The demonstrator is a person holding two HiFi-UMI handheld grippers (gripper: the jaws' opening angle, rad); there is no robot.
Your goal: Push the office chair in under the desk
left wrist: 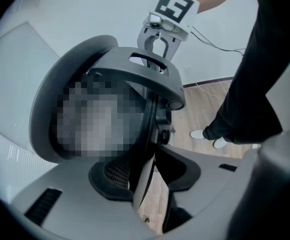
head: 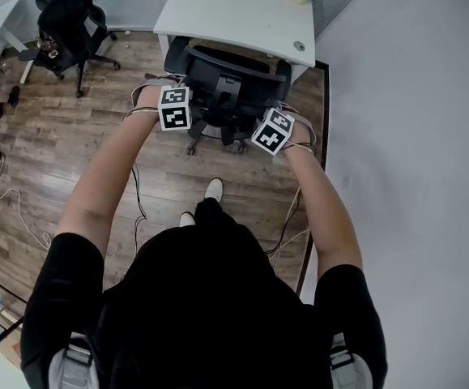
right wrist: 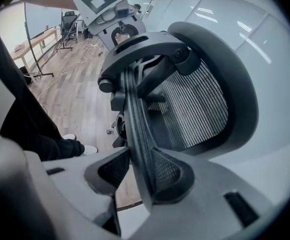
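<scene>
Left tongs (left wrist: 145, 176) and right tongs (right wrist: 137, 171) are each closed narrowly on a side edge of the backrest (right wrist: 195, 109), one on either side. The black office chair (head: 230, 79) faces the white surface (head: 234, 10), its seat front at or just beneath the near edge. Its wheeled base (head: 214, 140) and backrest stand out on the wooden floor (head: 72, 160). The push looks partly done, with a further shove forward left.

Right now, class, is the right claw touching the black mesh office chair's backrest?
Touching. In the right gripper view, the black mesh office chair has its backrest edge running between the right claw jaws, whose pads are closed against it.
</scene>
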